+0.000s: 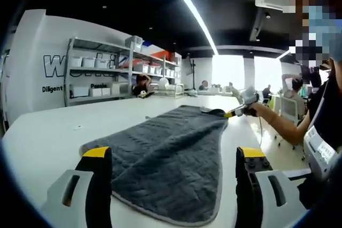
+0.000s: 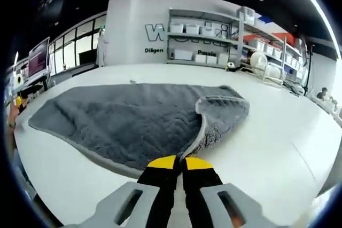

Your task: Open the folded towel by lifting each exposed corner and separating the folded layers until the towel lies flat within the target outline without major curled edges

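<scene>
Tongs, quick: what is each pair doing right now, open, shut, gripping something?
Left tongs: open, holding nothing, above the grey towel.
Right tongs: shut on the towel's edge.

Metal shelving (image 2: 214,38) with white bins (image 2: 183,54) stands against the lettered white wall (image 2: 128,30).

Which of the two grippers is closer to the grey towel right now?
Right. The right gripper has its jaws shut on the towel at its edge. The left gripper hangs open just short of the towel's near edge.
</scene>
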`<state>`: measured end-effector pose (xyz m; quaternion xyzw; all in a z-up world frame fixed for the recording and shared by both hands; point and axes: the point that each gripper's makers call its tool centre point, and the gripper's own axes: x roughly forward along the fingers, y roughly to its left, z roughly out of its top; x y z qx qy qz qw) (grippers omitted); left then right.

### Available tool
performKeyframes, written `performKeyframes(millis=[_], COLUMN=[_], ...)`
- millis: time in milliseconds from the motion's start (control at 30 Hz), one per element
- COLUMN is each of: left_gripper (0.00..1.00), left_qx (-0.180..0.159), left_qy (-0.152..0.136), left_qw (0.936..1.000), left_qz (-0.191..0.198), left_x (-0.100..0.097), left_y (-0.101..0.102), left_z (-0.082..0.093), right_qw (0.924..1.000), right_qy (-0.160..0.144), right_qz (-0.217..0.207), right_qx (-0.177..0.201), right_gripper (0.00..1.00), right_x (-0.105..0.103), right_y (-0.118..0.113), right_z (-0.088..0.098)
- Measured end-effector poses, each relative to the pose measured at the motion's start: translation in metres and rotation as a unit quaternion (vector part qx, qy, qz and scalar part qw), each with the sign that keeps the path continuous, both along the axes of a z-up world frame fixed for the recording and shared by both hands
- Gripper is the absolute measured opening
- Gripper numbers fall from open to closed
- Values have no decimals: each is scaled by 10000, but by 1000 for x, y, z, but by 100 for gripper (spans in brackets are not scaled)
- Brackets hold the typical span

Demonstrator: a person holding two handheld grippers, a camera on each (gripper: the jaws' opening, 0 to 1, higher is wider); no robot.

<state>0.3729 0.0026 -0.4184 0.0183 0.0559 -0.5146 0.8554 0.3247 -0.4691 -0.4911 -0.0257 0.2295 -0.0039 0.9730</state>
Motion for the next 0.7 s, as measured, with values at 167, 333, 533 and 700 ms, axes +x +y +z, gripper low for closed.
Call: performKeyframes(millis=[167, 333, 533, 700], left_gripper=[95, 95, 95, 95], left_qx=[-1, 29, 7, 84], left_qy=[6, 17, 29, 41], left_qw=[10000, 10000, 10000, 9999], left_qz=[8, -4, 5, 91], left_x=[0, -1, 0, 3], left_y=[0, 0, 1, 3], left_z=[0, -2, -1, -5], right_qw=[9999, 9999, 9998, 9991], right_qy=[99, 97, -6, -250], right_qz=[-4, -32, -197, -335], right_qx=[-85, -91, -13, -11], right_gripper=[1, 2, 19, 28], right_x=[-4, -3, -4, -7], right_y=[-2, -3, -12, -16], right_z=[-5, -6, -1, 12])
